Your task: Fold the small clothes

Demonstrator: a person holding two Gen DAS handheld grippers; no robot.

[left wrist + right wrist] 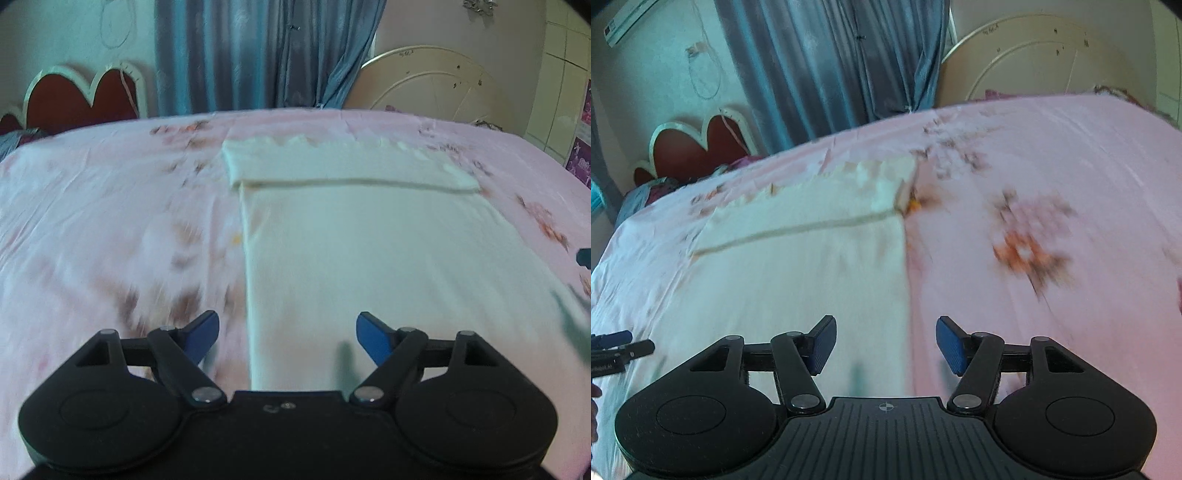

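The right gripper (pixel 885 345) hangs over the bed (pixel 1052 177), jaws apart, nothing between them; beneath lies a pale cloth (pixel 798 273), its far end folded back; the left gripper (pixel 617 347) pokes in at the bed's left edge.

We hold a left gripper (pixel 287 334) and a right gripper (pixel 886 343) that are both black, with round sides, shiny silver screws and blue pads (pixel 823 345) on the fingers.
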